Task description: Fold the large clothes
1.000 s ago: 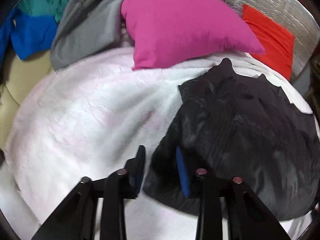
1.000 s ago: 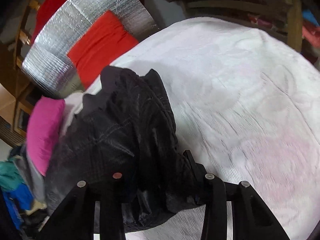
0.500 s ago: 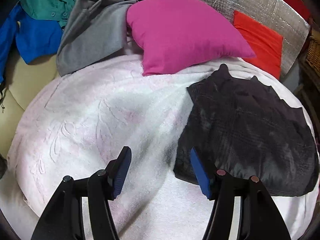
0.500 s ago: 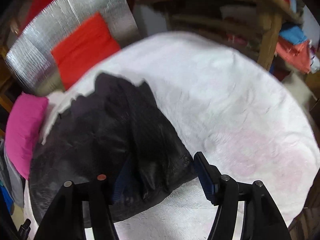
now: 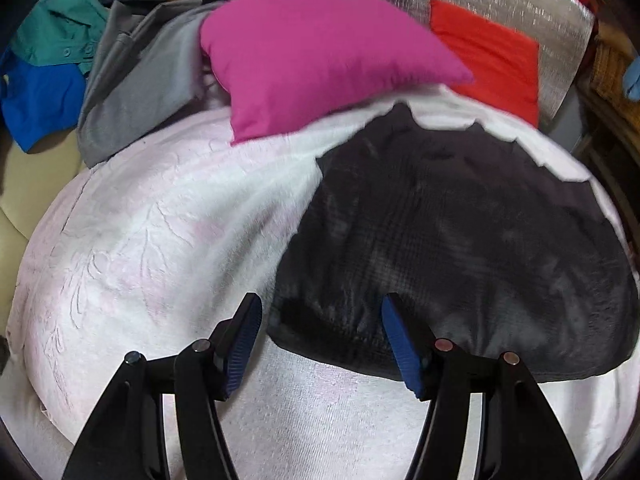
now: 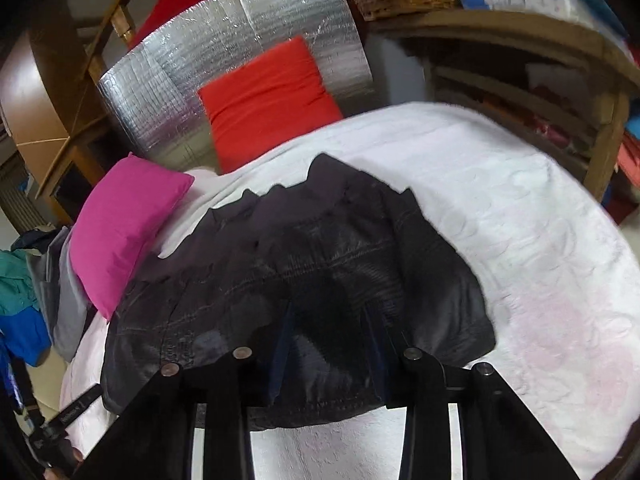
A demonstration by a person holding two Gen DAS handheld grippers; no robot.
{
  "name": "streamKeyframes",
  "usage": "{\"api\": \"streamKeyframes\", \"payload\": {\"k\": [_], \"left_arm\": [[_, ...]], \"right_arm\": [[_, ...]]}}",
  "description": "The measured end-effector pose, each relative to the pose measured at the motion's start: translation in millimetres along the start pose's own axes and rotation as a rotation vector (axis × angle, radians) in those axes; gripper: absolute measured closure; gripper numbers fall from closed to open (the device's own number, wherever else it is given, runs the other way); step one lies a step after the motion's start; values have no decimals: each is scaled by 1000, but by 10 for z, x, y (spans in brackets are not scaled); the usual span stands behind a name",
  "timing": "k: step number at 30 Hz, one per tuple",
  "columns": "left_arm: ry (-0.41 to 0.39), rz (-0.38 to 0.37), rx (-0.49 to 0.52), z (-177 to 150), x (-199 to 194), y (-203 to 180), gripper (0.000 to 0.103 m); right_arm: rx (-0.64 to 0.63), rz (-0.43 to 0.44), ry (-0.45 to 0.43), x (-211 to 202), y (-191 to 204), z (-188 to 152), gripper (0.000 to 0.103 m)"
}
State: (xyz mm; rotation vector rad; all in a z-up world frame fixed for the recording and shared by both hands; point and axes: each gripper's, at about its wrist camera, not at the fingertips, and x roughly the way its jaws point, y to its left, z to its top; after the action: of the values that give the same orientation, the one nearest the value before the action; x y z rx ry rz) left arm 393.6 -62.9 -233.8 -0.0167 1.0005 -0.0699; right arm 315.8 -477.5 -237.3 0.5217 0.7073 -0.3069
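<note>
A black garment (image 5: 460,240) lies folded and flat on the white blanket (image 5: 160,240), to the right of the middle. My left gripper (image 5: 322,314) hovers open above its near left corner, and the blue pads (image 5: 400,344) touch no cloth. In the right wrist view the same black garment (image 6: 320,248) fills the centre. My right gripper (image 6: 328,312) hangs over its near hem with the jaws closing. A gap still shows between the dark fingers (image 6: 280,344), and I see no cloth pinched in it.
A pink pillow (image 5: 320,56) and a red cushion (image 5: 488,56) lean at the head, against a silver foil panel (image 6: 240,40). Grey, teal and blue clothes (image 5: 132,80) are piled at the far left. Wooden shelving (image 6: 540,64) stands beyond the blanket's right side.
Both grippers let go of the black garment, which now lies flat. The left jaws opened wide and stayed so. The right gripper rose, and its jaws opened and then narrowed again.
</note>
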Motion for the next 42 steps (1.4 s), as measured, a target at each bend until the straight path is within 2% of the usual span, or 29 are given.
{"api": "streamKeyframes", "payload": {"k": [3, 4, 5, 7, 10, 13, 14, 16, 17, 18, 22, 24, 27, 31, 37, 42], "left_arm": [[7, 26, 7, -4, 137, -50, 37], [-2, 40, 14, -3, 155, -66, 33], [-16, 63, 34, -7, 170, -93, 29], [-24, 81, 66, -13, 200, -110, 26], [-40, 85, 72, -23, 113, -63, 26], [-113, 145, 93, -104, -150, -25, 26], [-130, 141, 100, -156, -251, -11, 26], [-129, 79, 86, -240, -380, 32, 26], [-114, 14, 57, -293, -446, 86, 26], [-95, -31, 32, -317, -468, 125, 25], [20, -179, -119, -407, -349, 308, 21], [51, -193, -148, -388, -258, 309, 21], [50, -171, -186, -318, -132, 256, 21], [109, -216, -288, -241, 127, 217, 21], [119, -243, -394, -144, 326, 213, 18], [99, -277, -467, -109, 367, 263, 22]], "right_arm": [[65, -1, 49, 303, -210, -42, 66], [100, 12, 95, 464, -325, -90, 64], [121, 44, 101, 545, -406, -133, 64], [117, 83, 71, 544, -461, -156, 64], [133, 136, 85, 450, -490, -69, 64], [200, 219, 107, 357, -622, -42, 53], [243, 260, 113, 291, -694, -40, 48], [277, 315, 107, 153, -783, -52, 45], [285, 328, 108, 119, -801, -61, 39], [304, 348, 119, 65, -849, -79, 34], [429, 412, 187, 2, -1075, -232, 28], [480, 415, 207, 7, -1178, -307, 26], [513, 400, 240, 141, -1245, -325, 26], [567, 344, 276, 433, -1314, -357, 26], [534, 306, 193, 609, -1309, -252, 26], [539, 298, 138, 652, -1303, -214, 25]]}}
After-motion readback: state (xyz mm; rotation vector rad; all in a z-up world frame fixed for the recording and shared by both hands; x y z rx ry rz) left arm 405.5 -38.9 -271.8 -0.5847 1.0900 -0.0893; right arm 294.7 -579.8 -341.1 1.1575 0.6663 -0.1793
